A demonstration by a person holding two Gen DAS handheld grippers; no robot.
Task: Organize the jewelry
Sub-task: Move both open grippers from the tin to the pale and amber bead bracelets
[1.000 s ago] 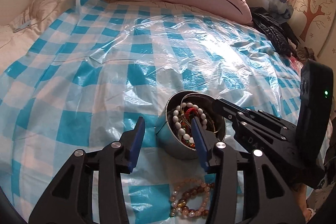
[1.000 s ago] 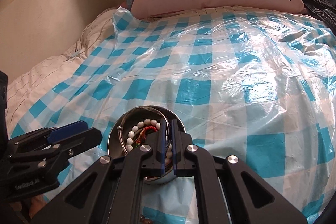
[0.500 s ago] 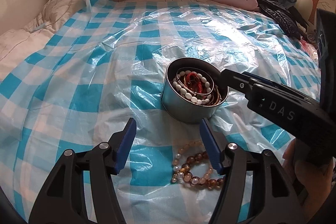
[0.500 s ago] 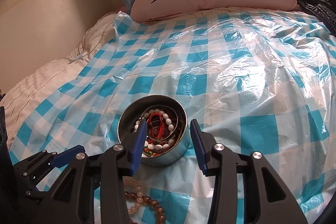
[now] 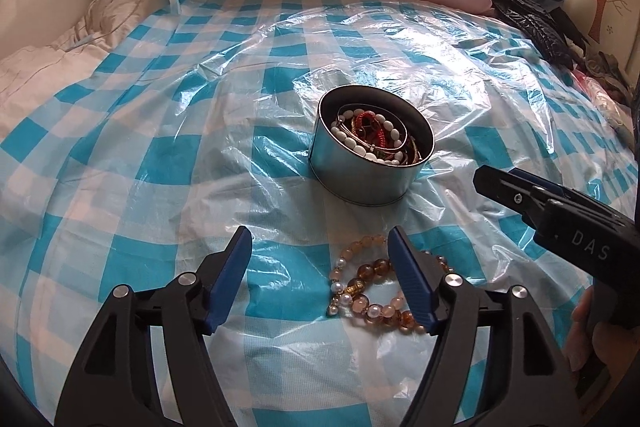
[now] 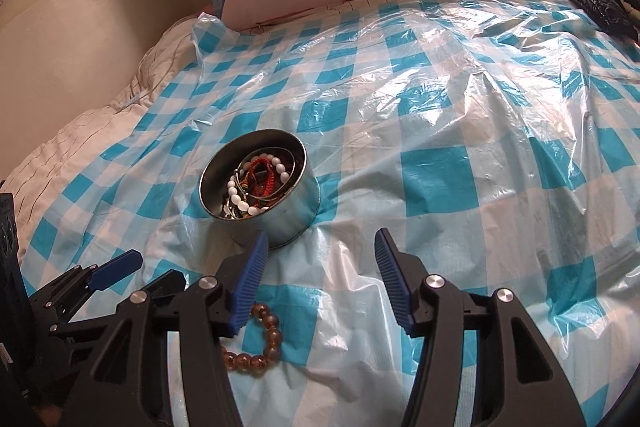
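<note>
Two empty grippers over loose bracelets on a bed

Nearest, the left gripper (image 5: 320, 243) and right gripper (image 6: 318, 247) are both opening, nothing between their jaws. Amber and pearl bead bracelets (image 5: 370, 287) lie on the checked plastic sheet (image 5: 168, 163); beyond, a round metal tin (image 5: 360, 179) holds more jewelry.
</note>
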